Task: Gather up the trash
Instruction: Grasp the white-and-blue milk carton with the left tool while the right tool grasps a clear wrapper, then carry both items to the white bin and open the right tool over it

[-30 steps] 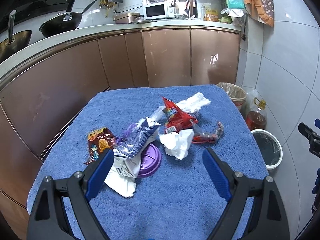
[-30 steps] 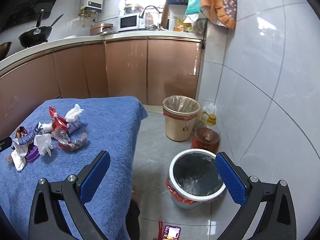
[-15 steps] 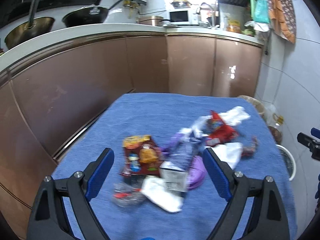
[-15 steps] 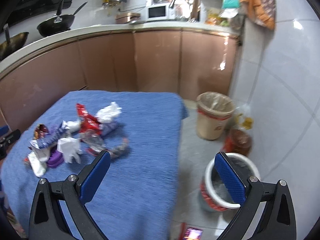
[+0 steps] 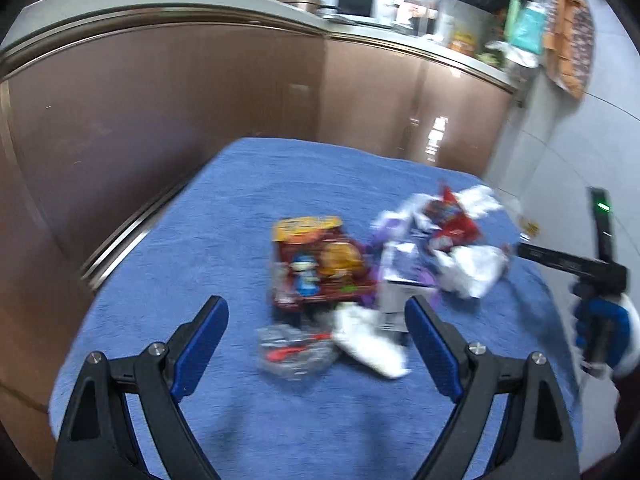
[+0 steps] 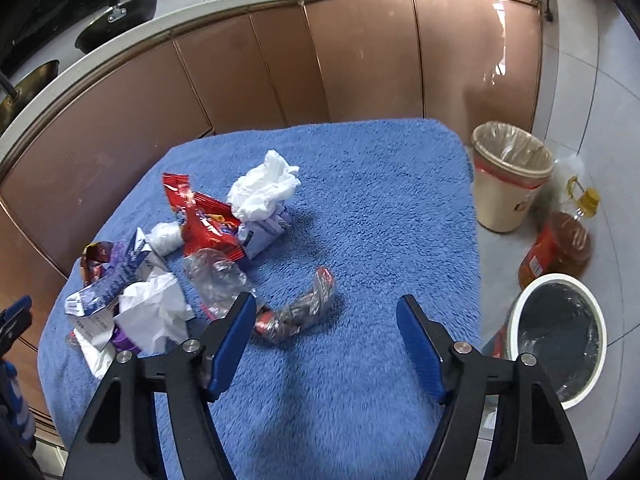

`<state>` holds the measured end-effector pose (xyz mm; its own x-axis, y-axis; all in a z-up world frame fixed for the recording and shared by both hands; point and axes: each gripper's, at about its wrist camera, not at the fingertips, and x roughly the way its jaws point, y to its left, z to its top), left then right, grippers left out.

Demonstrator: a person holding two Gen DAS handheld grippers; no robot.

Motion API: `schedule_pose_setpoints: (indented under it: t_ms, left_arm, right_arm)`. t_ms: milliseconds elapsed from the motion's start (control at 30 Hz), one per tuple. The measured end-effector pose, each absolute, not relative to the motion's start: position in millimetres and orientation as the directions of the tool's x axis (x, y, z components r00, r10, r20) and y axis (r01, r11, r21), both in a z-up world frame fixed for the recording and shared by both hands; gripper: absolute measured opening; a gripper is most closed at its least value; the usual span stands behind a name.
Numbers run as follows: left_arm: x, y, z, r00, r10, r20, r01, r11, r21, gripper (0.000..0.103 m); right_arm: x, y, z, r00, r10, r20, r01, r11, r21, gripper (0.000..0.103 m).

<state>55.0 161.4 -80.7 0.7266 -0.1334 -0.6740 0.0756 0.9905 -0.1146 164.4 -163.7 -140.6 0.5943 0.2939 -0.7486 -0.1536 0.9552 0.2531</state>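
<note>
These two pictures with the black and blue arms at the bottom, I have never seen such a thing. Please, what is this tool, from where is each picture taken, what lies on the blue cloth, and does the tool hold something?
There is no robot here. A person holds a hand tool in each hand, and each tool has two blue-padded fingers and a small wide-angle camera looking forward along them.

One picture comes from the left gripper, the other from the right gripper. At the right edge of the left view you can see the other tool.

On the blue cloth lies trash: a red snack bag, white tissues, a dark red snack packet, a small carton and a twisted clear wrapper. Two bins stand on the floor, a beige one and a white one.

Neither tool holds anything. The right jaws have just been closing, with nothing between them yet.
</note>
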Motion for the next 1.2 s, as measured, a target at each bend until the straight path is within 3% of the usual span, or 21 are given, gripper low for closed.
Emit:
schedule_pose_setpoints:
  t_ms: [267,700,900,1200]
  left_arm:
    - [94,109,-93,0.677,-0.239,-0.696,0.205,0.970,-0.133,0.088]
    - [117,105,-129,0.588,-0.242,-0.772,0.168,0.970,-0.176,0.034]
    - [110,104,-127,0.598,-0.237,-0.766,0.167,0.971,-0.171,0.034]
    - [94,106,-111,0.624,-0.242,-0.743,0.141,0.970,-0.198,0.034]
  right_arm:
    - [180,-159,-150,0.570,0.343,-0.746,-0.201,0.939,0.279,0.062]
    - [184,-154,-167,0.546,0.403,-0.735,-0.245,0.915,0.320,0.035]
    - [180,-156,-165,0.561,0.414,-0.717,-0.266,0.910,0.318,0.013]
    - [163,-161,-144,0.606,0.418,-0.677,-0.307,0.908,0.286,0.008]
